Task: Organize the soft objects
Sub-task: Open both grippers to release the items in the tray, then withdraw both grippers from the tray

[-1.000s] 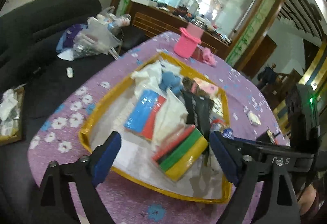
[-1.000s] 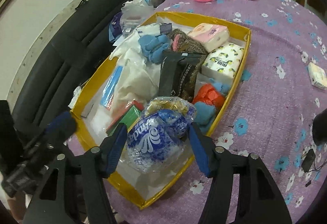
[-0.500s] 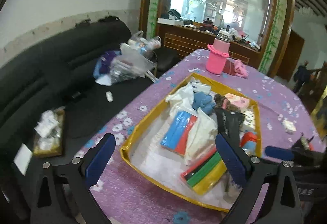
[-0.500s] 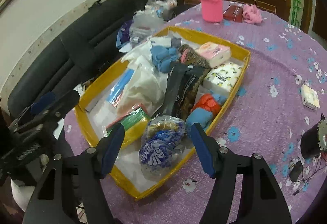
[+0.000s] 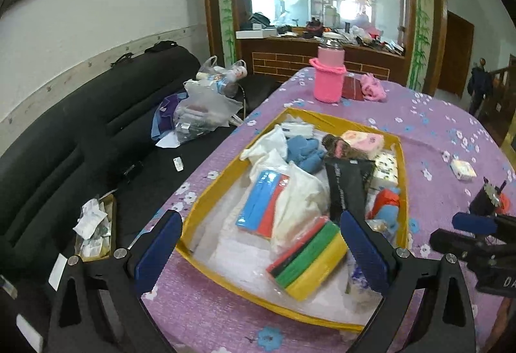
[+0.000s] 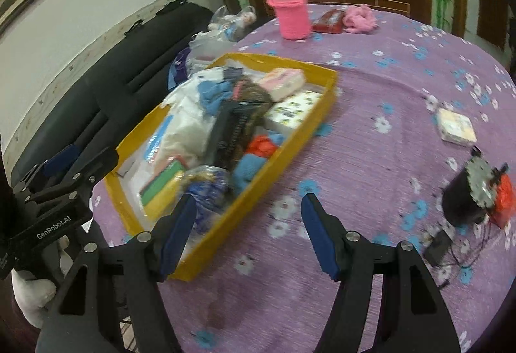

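Observation:
A yellow tray (image 5: pixel 206 191) (image 6: pixel 325 88) on the purple flowered table holds soft items: a white bag (image 5: pixel 300 191), blue cloth (image 5: pixel 303 153), a black pouch (image 5: pixel 348 182), tissue packs (image 6: pixel 293 109), stacked coloured sponges (image 5: pixel 309 262) and a blue-printed tissue pack (image 6: pixel 209 188). My left gripper (image 5: pixel 258 253) is open and empty, above the tray's near end. My right gripper (image 6: pixel 248 237) is open and empty, over the tray's near corner and the tablecloth. A small tissue pack (image 6: pixel 456 127) lies loose on the table at the right.
A pink knitted cup holder (image 5: pixel 327 82), a dark red wallet (image 6: pixel 329 21) and pink fabric (image 6: pixel 359 17) stand at the table's far end. A black motor with wires (image 6: pixel 467 195) sits at the right. A black sofa (image 5: pixel 64 159) with bags lies to the left.
My right gripper has opened off the blue-printed tissue pack, left it in the tray's near corner and pulled back to the right. My left gripper has pulled back and up.

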Motion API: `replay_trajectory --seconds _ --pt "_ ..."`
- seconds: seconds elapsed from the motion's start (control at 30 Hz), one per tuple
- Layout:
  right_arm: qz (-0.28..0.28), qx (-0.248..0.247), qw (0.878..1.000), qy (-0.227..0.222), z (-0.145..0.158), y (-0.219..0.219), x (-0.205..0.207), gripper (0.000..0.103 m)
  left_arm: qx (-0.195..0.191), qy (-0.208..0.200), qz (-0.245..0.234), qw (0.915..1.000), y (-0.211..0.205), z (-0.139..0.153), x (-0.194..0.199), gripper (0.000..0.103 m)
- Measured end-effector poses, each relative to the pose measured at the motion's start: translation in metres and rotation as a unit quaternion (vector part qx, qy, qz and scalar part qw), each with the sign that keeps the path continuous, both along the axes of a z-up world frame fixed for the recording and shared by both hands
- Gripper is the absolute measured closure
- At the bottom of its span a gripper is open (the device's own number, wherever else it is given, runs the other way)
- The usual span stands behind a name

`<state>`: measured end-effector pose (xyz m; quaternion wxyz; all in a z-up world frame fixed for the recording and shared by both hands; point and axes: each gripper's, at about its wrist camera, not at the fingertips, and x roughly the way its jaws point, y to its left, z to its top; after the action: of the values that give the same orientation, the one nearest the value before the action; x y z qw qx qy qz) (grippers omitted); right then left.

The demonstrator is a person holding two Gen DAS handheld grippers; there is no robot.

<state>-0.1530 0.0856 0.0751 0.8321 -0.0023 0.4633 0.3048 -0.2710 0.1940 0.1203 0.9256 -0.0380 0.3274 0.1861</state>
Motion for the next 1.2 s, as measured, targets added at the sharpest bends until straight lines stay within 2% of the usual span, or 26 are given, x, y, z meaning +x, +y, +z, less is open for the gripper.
replay_trajectory --seconds 0.5,0.6,0.67,0.77,0.93,1.0,1.13,1.2 --pt "-0.096 0.048 0.994 0.006 0.007 -0.111 0.021 0.036 0.046 0.025 -0.051 0.9973 -0.065 0.013 0.023 0.003" --pt "-0.120 0.053 0.991 0.004 0.010 -0.136 0.023 0.036 0.045 0.027 -0.067 0.9964 -0.078 0.015 0.028 0.003" --pt "-0.131 0.053 0.990 0.002 0.011 -0.149 0.023 0.036 0.029 0.028 -0.085 0.9956 -0.085 0.016 0.033 0.003" --pt "-0.143 0.056 0.988 0.006 0.009 -0.161 0.022 0.036 0.001 0.002 -0.118 0.9930 -0.089 0.020 0.031 0.003" --pt "-0.129 0.039 0.991 -0.003 0.003 -0.148 0.012 0.036 0.034 -0.077 -0.100 0.9914 -0.088 0.049 0.007 0.000" --pt "-0.115 0.029 0.993 -0.011 0.001 -0.138 0.006 0.036 -0.001 -0.075 -0.104 0.9918 -0.076 0.056 0.006 0.000" --pt "-0.085 0.014 0.996 -0.018 -0.002 -0.112 -0.005 0.036 -0.094 -0.024 -0.106 0.9896 -0.042 0.039 0.020 0.000" --pt "-0.075 0.003 0.997 -0.018 -0.006 -0.103 -0.009 0.036 -0.114 -0.016 -0.094 0.9888 -0.028 0.033 0.021 0.001"
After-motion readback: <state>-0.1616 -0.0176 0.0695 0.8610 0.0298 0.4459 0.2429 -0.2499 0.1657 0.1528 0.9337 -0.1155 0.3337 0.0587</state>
